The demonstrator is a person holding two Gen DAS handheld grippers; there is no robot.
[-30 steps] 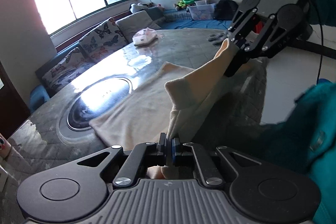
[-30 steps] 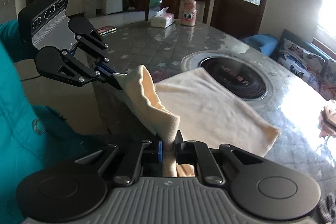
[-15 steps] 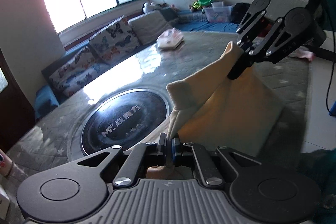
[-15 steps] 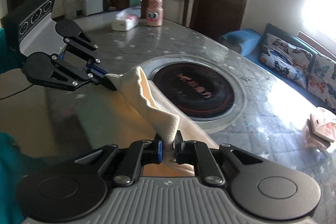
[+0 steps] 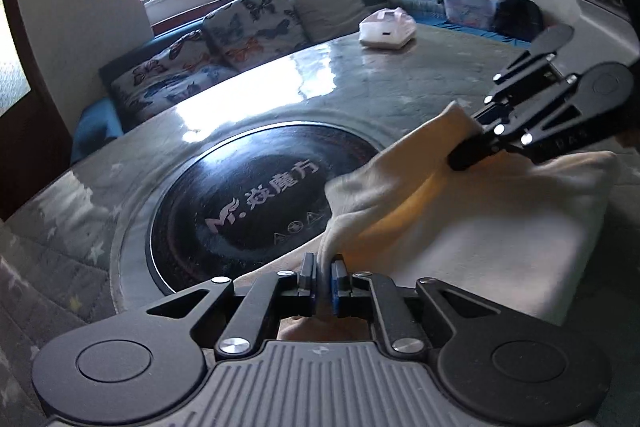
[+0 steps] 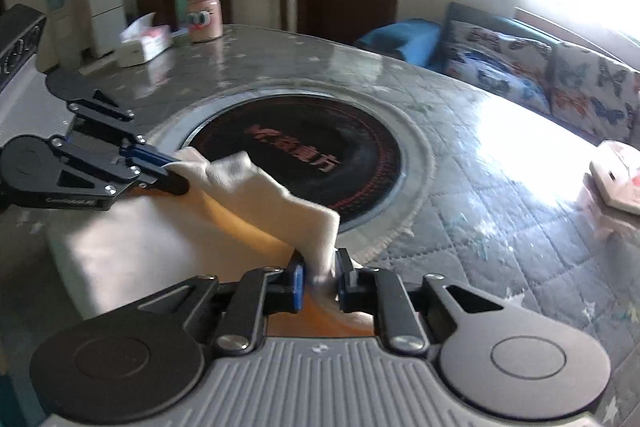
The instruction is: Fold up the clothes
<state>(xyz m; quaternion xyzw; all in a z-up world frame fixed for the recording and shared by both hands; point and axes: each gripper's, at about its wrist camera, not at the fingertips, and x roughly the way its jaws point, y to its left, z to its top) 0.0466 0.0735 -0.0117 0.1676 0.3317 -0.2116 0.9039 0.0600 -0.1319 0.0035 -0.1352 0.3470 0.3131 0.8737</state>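
The cream cloth (image 5: 500, 227) lies doubled over on the round table (image 5: 280, 83), its lower layer flat on the quilted cover and its upper layer draped between the two claws. It sits at the near edge of the dark round hotplate (image 5: 248, 207) sunk in the table's middle, and one raised corner hangs over the plate's rim.

The left claw (image 5: 323, 277) has one corner of the cloth between its two blue-padded fingers. The jaws are parting: a narrow gap shows on either side of the fabric, which stands up out of the slot and runs away to the right, toward the other claw. In the right wrist view the same claw (image 6: 176, 173) comes in from the left, its tips at the far corner of the folded edge.

The right claw (image 6: 320, 277) has the opposite corner in its slot, and its jaws are parting too, wider than the left's, with the cloth loose between the pads rather than squeezed. From the left side that claw (image 5: 464, 157) reaches in from the right, low over the top layer, fingertips at the cloth's raised corner.

Between the two claws the top edge sags in a shallow curve, and a warm orange glow shows where light passes under the lifted layer.

Farther off on the table are a pink bag (image 5: 386, 29), a tissue box (image 6: 144, 45) and a pink jar (image 6: 204, 11).
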